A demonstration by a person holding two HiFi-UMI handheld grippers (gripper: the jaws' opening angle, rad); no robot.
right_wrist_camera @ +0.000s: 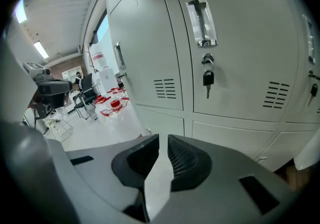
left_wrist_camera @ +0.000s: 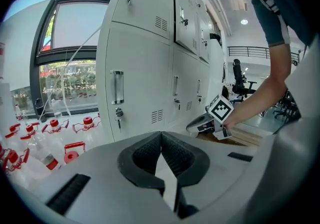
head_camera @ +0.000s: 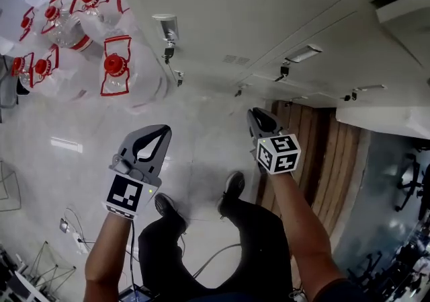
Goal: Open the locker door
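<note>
Locker door [right_wrist_camera: 240, 68] sits flush, floor [right_wrist_camera: 115, 128] before it; left claw [left_wrist_camera: 161, 135] and right claw [right_wrist_camera: 163, 140] closed, empty.

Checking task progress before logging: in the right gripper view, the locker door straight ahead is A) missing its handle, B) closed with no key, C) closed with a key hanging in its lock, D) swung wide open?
C: the locker door sits flush in its frame, and a key hangs from the lock below the handle.
</note>
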